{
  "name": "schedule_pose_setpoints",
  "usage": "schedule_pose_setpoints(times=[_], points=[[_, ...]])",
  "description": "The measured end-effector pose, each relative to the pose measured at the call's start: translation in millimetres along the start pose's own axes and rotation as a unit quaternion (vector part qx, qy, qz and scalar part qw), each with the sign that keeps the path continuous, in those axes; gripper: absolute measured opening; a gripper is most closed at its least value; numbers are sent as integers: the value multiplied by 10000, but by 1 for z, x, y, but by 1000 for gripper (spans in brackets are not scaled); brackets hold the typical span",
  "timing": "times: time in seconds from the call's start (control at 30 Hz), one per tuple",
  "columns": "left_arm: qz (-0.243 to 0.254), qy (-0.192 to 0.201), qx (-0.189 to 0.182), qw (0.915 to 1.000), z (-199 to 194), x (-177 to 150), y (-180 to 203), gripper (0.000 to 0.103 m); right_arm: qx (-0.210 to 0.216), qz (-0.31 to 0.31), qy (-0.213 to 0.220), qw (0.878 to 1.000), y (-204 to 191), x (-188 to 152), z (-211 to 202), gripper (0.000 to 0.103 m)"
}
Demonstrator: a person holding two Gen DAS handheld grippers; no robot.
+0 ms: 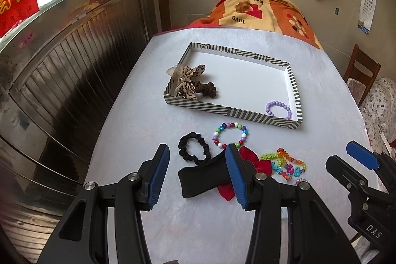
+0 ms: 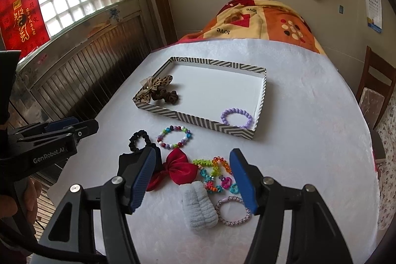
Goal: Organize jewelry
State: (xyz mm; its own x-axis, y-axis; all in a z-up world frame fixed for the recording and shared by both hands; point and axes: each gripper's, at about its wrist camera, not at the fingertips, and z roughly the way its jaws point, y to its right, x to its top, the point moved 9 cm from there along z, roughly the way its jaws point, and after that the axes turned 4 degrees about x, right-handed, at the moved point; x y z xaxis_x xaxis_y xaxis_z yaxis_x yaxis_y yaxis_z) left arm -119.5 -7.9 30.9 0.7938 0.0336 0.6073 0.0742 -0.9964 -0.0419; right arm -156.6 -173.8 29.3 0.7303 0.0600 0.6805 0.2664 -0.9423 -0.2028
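Observation:
A striped tray (image 1: 210, 110) (image 2: 205, 124) holds a leopard bow scrunchie (image 1: 188, 83) (image 2: 153, 88) and a purple bead bracelet (image 1: 278, 108) (image 2: 236, 117). In front of it lie a multicolour bead bracelet (image 1: 231, 135) (image 2: 174, 137), a black scrunchie (image 1: 194, 146) (image 2: 139, 140), a black band (image 1: 204, 177), a red bow (image 2: 179, 170), colourful clips (image 2: 215, 173), a grey band (image 2: 198, 208) and a pink braided bracelet (image 2: 232, 210). My left gripper (image 1: 196, 177) is open over the black band. My right gripper (image 2: 191, 181) is open above the red bow and grey band.
The white table cover (image 2: 309, 140) ends at a wooden wall panel on the left. A patterned blanket (image 1: 262, 14) lies beyond the tray. A wooden chair (image 2: 376, 90) stands at the right.

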Motion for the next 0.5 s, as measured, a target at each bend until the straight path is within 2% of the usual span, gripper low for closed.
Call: schedule_pose_setpoints(times=[0.5], points=[[1,-5,48,10000,-1,-2,-3,37,21,-54,-42,10000,-3,2,0,66]])
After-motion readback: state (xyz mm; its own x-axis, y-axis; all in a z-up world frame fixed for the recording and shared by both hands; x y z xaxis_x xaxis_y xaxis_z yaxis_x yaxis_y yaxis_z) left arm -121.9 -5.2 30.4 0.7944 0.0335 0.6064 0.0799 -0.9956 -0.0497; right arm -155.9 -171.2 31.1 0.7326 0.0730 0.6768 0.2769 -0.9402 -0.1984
